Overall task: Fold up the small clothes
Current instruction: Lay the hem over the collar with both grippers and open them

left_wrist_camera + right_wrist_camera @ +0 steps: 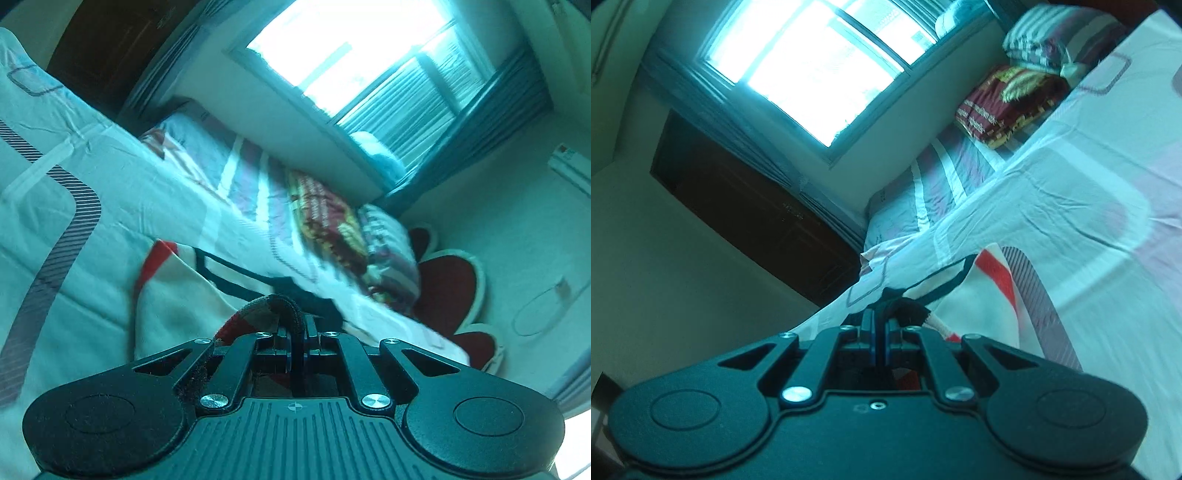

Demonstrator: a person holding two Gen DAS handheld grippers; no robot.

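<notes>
The left hand-held gripper [295, 325] was pressed together, pinching a ribbed edge of the small garment [177, 291]. The right hand-held gripper [881, 321] likewise pinched a dark edge. The garment hung partly lifted above the bed [110, 177]; folding appeared under way, unfinished.

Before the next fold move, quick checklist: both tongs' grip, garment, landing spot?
1. Left tongs shut on the garment's dark ribbed hem: ok.
2. Right tongs shut on the garment's black-edged hem: ok.
3. Fabric bunched in both grips, not a flat single edge: not ok for a neat crease.
4. Garment, white with red panels and black trim, lying flat on the bedsheet: cannot tell; only part shows.
5. Landing spot past the garment free of clutter: ok nearby; folded blankets sit far off by the window wall.
6. View sharpness: not ok, both views blurred.
</notes>
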